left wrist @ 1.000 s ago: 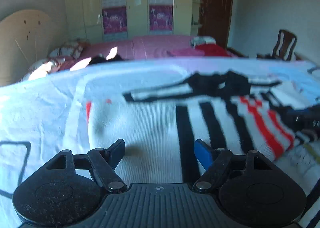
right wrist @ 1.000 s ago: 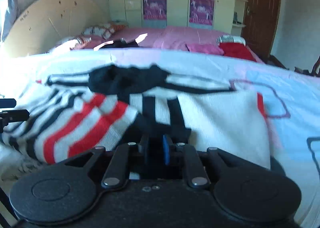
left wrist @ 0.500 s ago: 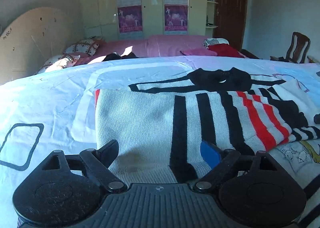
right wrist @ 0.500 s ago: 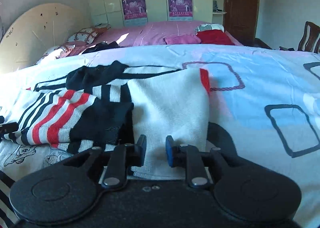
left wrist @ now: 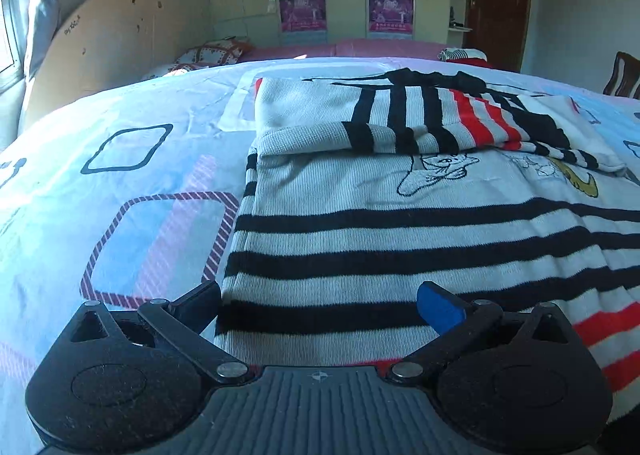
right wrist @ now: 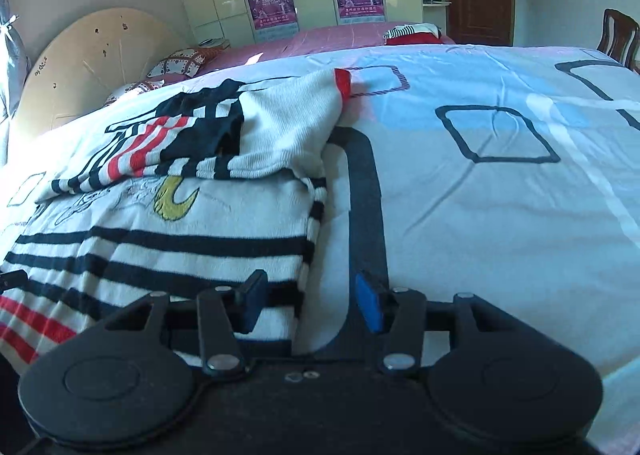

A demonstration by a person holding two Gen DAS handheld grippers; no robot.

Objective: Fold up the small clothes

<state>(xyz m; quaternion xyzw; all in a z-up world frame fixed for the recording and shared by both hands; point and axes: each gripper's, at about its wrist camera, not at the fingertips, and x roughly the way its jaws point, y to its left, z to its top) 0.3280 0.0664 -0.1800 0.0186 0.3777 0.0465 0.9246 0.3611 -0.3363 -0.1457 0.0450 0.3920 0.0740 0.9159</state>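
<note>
Both grippers have drawn back toward the near hem since a second ago, so the lower striped part of the white knitted sweater with black and red stripes [left wrist: 400, 191] now fills the foreground. It lies flat on the pale blue bedsheet printed with dark squares [right wrist: 500, 195], its top part folded down over the cartoon print. Left gripper [left wrist: 320, 305] hangs over the hem, jaws opening wide, gripping nothing. Right gripper [right wrist: 310, 301] straddles the sweater's right edge, jaws opening, pads clear of the cloth.

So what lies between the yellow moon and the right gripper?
Right wrist view: black stripes on the white sweater lie between moon and right gripper, whose jaws are opening.
</note>
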